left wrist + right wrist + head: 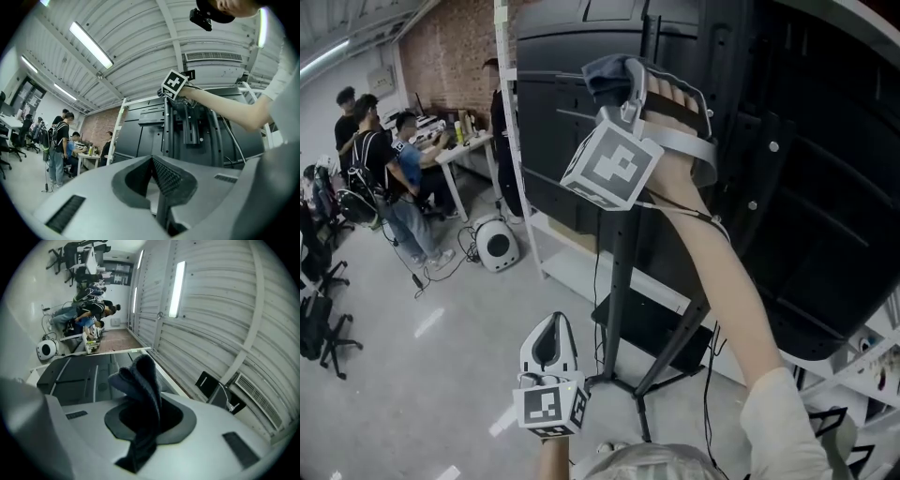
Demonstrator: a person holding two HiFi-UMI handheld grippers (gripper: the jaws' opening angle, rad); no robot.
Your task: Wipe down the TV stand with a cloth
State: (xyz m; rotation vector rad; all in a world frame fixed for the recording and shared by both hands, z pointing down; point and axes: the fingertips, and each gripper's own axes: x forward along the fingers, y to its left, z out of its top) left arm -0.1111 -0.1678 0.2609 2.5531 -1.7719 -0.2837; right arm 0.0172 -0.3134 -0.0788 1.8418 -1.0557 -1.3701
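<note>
The black TV stand (623,272) rises on a pole from splayed legs and carries a large black screen, seen from its back (811,187). My right gripper (619,82) is raised to the top of the pole, shut on a grey-blue cloth (606,69). In the right gripper view the cloth (143,390) bunches up between the jaws above the screen's dark back (75,373). My left gripper (549,343) hangs low in front of the stand's legs, shut with nothing in it. Its view looks up at the stand's pole (171,126) and the right gripper's marker cube (174,84).
A white frame post (516,141) stands left of the screen. A round white device (497,246) and cables lie on the floor by it. Several people (394,159) are at a desk at the far left, with office chairs (319,309) nearer.
</note>
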